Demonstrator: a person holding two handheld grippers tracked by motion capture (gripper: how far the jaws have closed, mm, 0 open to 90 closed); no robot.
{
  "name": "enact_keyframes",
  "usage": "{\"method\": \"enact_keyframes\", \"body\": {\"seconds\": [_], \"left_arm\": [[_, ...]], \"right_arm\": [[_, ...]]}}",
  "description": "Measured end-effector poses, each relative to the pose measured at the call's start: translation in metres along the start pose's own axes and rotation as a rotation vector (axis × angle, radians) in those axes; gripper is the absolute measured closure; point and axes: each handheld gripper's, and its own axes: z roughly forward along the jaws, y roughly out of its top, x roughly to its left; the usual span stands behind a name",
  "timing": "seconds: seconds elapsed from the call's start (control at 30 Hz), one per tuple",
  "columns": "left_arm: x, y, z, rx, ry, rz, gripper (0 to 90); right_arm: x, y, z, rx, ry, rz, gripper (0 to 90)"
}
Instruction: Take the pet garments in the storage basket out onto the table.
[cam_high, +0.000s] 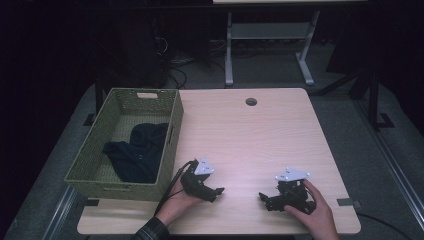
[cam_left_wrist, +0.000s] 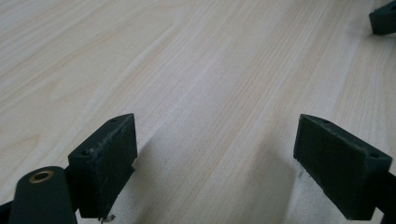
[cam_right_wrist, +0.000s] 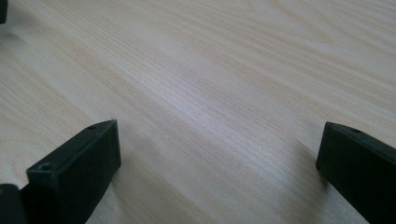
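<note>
Both hands rest at the near edge of the table (cam_high: 260, 130), each holding a gripper; farther off, at the left, a green basket (cam_high: 172, 145) sits with a dark garment (cam_high: 135, 152) heaped inside, well apart from either tool; left gripper (cam_high: 216, 192) lies just right of the basket's near corner, jaws spread with bare wood between them; right gripper (cam_high: 264, 198) lies near the right side, pointed toward the left one, jaws likewise spread and pinching nothing. Judging by this, the garment is already stowed and the hands sit idle; if it must come out, the next move calls for lifting the left gripper over the rim and down onto the cloth.
</note>
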Motion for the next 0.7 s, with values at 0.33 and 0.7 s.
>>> {"method": "enact_keyframes", "body": {"seconds": [0.33,0.7], "left_arm": [[0.003,0.005,-0.007,-0.021,0.01,-0.016,13.0],[0.003,0.011,-0.01,-0.023,0.007,-0.029,13.5]], "right_arm": [[0.0,0.0,0.0,0.0,0.0,0.0,0.0],[0.0,0.0,0.0,0.001,0.003,0.0,0.0]]}}
